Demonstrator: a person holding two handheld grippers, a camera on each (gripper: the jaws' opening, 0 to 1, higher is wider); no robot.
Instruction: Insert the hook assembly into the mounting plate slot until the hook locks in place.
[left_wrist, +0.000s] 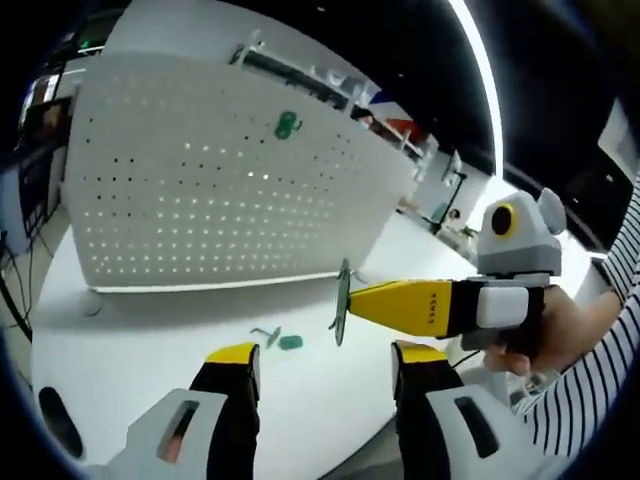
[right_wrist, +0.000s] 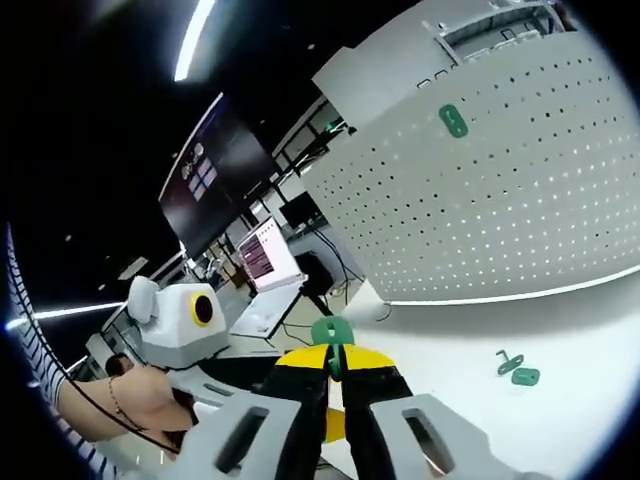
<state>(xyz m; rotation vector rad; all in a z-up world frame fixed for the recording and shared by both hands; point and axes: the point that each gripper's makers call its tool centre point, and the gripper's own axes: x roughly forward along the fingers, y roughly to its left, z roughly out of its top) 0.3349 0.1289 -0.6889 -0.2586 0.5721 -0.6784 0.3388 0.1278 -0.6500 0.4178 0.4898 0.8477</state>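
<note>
Item, nearest: in the left gripper view our left tool (left_wrist: 325, 365) stood released, its yellow-tipped jaws apart with nothing between them, hovering over the white desk (left_wrist: 150, 330)

Item: our right tool (right_wrist: 333, 385) was clenched on a green mounting plate (right_wrist: 330, 335), the flat piece pinched edge-on between the closed yellow tips. In the left gripper view we saw this same tool (left_wrist: 352, 303) entering from the right, held by a hand (left_wrist: 540, 335), the plate (left_wrist: 341, 300) standing upright above the desk

Item, further: a green hook assembly (left_wrist: 280, 340) lay loose on the desk in two close parts, a bent hook and a small oval piece, apart from both tools. In the right gripper view we logged it (right_wrist: 518, 370) low on the right

Item, furthest: a white pegboard (left_wrist: 230, 190) stood upright at the back of the desk, one green plate (left_wrist: 288, 125) already fixed near its top, seen also in the right gripper view (right_wrist: 452, 120)

Risks, as we judged them: the plate was gripped by a thin edge and might twist or slip under insertion force. The small hook could skid on the smooth desk when the open left tool closed on it. Raising either tool too close could push the parts out of frame
</note>
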